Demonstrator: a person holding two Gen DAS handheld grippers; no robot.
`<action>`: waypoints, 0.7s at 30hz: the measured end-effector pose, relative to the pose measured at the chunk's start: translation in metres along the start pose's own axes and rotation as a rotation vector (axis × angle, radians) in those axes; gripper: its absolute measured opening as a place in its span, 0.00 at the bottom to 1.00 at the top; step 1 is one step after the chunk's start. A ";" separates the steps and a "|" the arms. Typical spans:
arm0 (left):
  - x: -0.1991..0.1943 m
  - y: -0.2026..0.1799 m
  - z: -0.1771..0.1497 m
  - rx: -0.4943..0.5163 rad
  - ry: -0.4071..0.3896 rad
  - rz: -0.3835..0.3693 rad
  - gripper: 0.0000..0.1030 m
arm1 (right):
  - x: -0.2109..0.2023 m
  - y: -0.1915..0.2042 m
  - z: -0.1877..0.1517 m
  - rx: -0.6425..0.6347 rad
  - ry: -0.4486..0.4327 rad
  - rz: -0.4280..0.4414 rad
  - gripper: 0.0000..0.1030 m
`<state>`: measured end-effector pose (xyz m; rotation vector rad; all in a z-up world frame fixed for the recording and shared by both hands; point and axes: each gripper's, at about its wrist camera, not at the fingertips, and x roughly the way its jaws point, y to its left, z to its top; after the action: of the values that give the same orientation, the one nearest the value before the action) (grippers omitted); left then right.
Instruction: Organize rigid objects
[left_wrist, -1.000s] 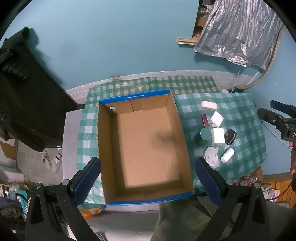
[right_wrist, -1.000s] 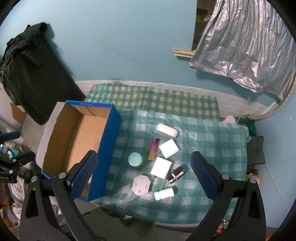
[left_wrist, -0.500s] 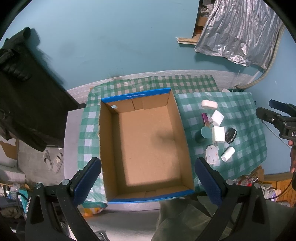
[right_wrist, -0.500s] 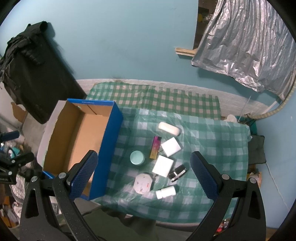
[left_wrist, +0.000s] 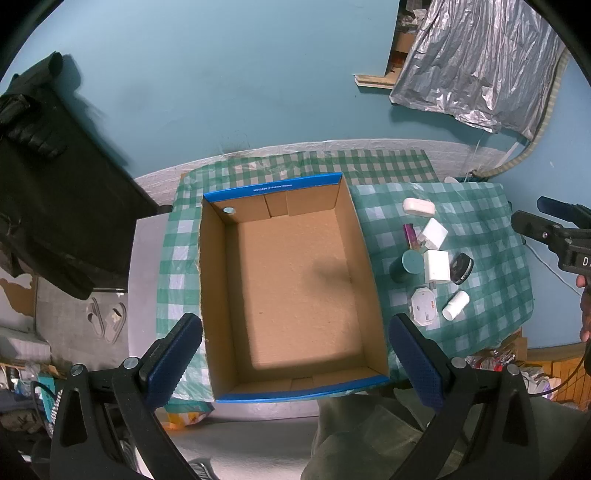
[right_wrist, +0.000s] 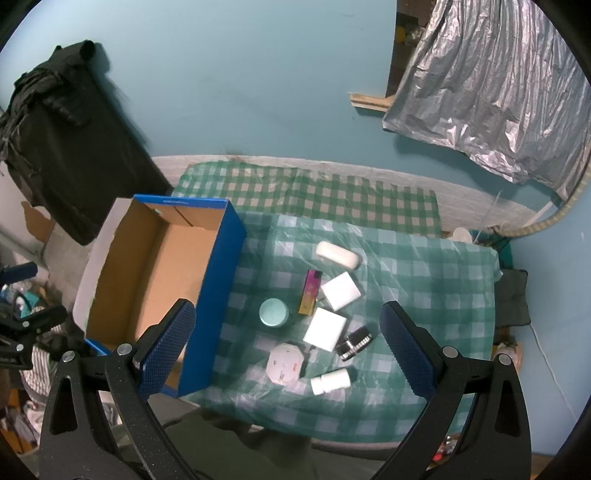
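An empty blue-rimmed cardboard box stands on the left of a green checked table. Right of it lie a white oval case, a purple-yellow stick, two white square blocks, a teal round jar, a black ribbed cap, a white octagonal plug and a small white bottle. My left gripper hovers open high over the box's near end. My right gripper hovers open high above the small objects, holding nothing.
A black garment hangs at the left against the blue wall. Silver foil sheeting hangs at the upper right. The table's near edge is close to a person's lap. Clutter lies on the floor at the far left.
Both views have drifted slightly; the box and small objects sit a little lower and farther in frame. Nothing on the table has moved and both grippers remain open.
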<state>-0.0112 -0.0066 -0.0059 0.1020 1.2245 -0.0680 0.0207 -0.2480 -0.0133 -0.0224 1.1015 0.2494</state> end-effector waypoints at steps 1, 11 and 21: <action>0.000 0.000 -0.001 0.000 0.002 0.001 0.99 | 0.000 -0.001 0.002 -0.001 0.002 0.001 0.97; -0.001 0.000 -0.002 -0.001 -0.002 -0.001 0.99 | 0.000 -0.001 0.003 0.000 0.006 0.001 0.97; 0.011 0.028 -0.004 -0.036 0.015 -0.004 0.99 | 0.010 -0.010 -0.004 0.031 0.038 0.014 0.97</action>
<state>-0.0086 0.0216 -0.0163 0.0683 1.2408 -0.0488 0.0239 -0.2563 -0.0249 0.0080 1.1430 0.2451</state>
